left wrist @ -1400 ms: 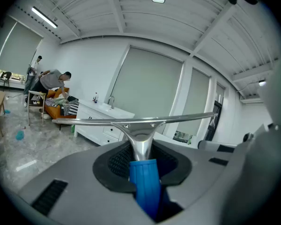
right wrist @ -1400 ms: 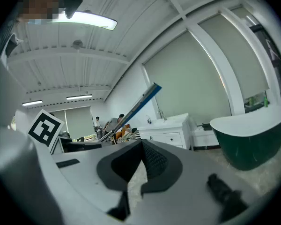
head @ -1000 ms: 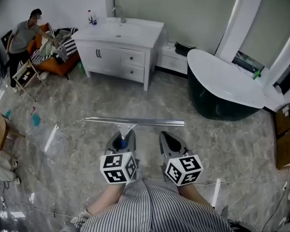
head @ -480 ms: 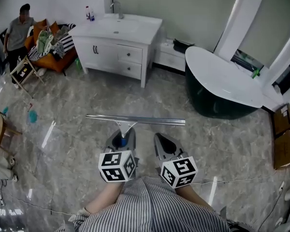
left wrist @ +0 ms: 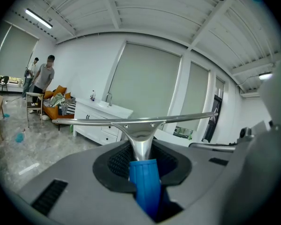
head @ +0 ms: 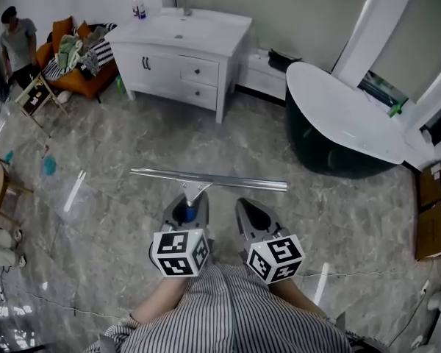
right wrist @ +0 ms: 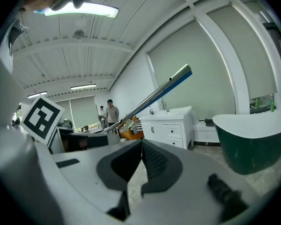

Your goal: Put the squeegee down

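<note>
Our left gripper (head: 189, 208) jaws clench the blue handle (left wrist: 145, 182) of the squeegee (head: 195, 191); we hold its blade (head: 235, 182) level, crosswise above the floor (head: 110, 219), probably for setting flat. Our right gripper (head: 251, 213) jaws together, empty.

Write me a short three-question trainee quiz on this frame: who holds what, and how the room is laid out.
1. True or false: the left hand-held gripper is shut on the blue handle of the squeegee.
2. What is between the jaws of the right hand-held gripper? A. a bottle. B. nothing. C. a cloth.
3. Fill in: in the head view, the dark tub stands to the ____ of the white vanity.

Key: 1 true; 2 B; 3 right.
</note>
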`<action>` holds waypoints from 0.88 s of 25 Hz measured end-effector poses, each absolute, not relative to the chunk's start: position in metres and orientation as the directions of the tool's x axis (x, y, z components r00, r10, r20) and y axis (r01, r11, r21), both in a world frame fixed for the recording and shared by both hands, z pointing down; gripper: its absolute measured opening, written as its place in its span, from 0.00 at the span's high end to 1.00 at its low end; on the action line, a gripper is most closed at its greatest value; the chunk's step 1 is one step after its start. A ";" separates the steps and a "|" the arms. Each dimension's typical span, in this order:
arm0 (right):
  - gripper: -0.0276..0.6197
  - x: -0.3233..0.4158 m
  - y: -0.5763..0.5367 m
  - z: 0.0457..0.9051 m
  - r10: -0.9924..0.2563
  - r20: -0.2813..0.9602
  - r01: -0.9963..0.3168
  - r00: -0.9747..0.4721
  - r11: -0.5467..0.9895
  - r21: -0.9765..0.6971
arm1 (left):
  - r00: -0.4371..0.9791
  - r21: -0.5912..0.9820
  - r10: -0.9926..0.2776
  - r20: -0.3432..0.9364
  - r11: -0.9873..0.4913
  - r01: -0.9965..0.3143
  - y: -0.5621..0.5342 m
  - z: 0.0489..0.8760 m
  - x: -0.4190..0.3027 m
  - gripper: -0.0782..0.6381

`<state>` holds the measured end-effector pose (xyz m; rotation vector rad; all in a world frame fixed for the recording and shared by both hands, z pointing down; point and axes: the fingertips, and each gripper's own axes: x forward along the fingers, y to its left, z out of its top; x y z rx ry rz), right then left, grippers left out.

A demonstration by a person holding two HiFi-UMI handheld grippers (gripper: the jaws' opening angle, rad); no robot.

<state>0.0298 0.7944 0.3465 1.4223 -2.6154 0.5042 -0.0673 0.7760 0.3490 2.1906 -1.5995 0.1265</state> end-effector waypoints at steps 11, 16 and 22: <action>0.93 0.021 0.701 0.365 -0.797 0.283 -0.844 -0.534 0.480 -0.241 | 0.350 0.274 -0.877 0.328 -0.267 -0.924 0.683 0.360 -0.075 0.75; 0.93 0.004 0.624 0.355 -0.813 0.265 -0.854 -0.518 0.471 -0.223 | 0.366 0.267 -0.879 0.307 -0.289 -0.919 0.607 0.350 -0.093 0.75; 0.93 -0.018 0.541 0.346 -0.834 0.249 -0.868 -0.492 0.447 -0.217 | 0.394 0.262 -0.875 0.280 -0.325 -0.909 0.519 0.336 -0.114 0.75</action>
